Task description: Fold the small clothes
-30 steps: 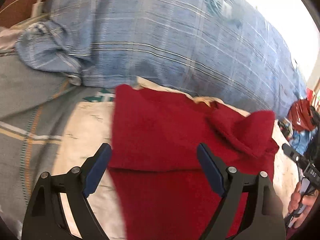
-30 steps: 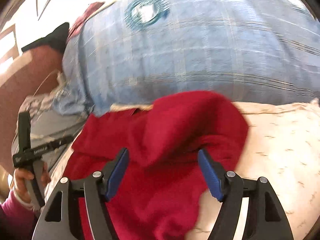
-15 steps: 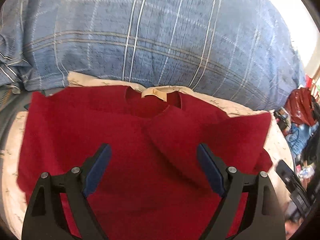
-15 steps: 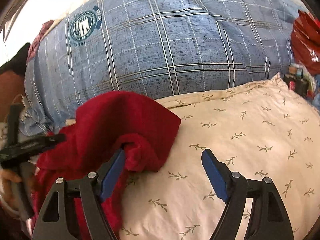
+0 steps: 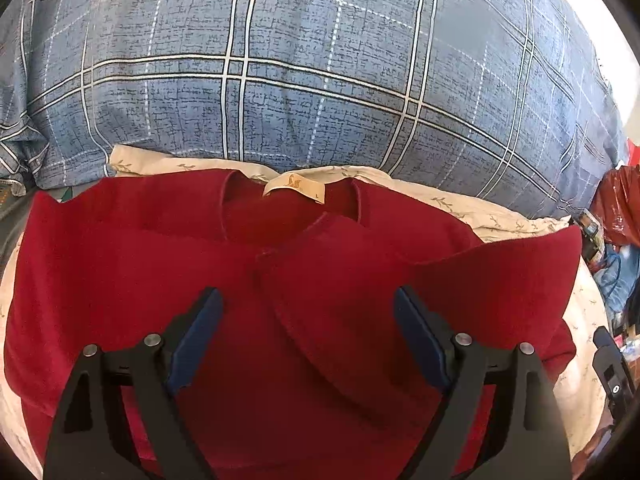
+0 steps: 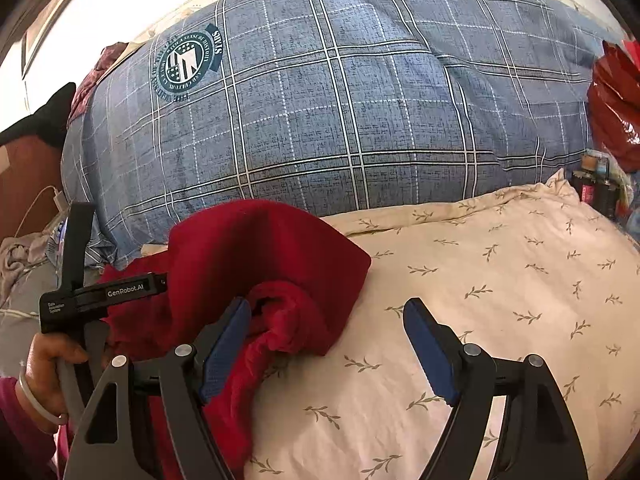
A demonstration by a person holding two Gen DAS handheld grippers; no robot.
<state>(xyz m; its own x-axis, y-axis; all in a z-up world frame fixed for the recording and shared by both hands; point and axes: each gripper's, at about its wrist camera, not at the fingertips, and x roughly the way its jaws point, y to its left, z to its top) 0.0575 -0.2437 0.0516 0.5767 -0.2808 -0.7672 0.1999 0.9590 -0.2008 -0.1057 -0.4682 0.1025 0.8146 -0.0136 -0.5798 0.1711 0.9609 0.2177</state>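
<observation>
A small red sweater (image 5: 280, 280) lies on a cream leaf-print sheet (image 5: 480, 216), collar and tan label (image 5: 294, 186) at the far side, its right sleeve folded across the chest. My left gripper (image 5: 308, 312) is open and empty just above the sweater's middle. In the right wrist view the sweater's bunched right side (image 6: 272, 272) lies at the left. My right gripper (image 6: 328, 332) is open and empty, its left finger (image 6: 226, 344) beside the sleeve cuff, its right finger over the bare sheet (image 6: 500, 280). The left gripper's body shows in the right wrist view (image 6: 80, 300).
A big blue plaid quilt (image 5: 300, 72) rises right behind the sweater. Red bags and clutter (image 5: 616, 216) sit at the right edge. A grey blanket (image 6: 24, 300) and a charger cable (image 6: 40, 200) lie at the left.
The left gripper swung right to sit over the sweater's middle, facing the collar. The right gripper moved right off the sweater, so its right finger is now over bare sheet.
</observation>
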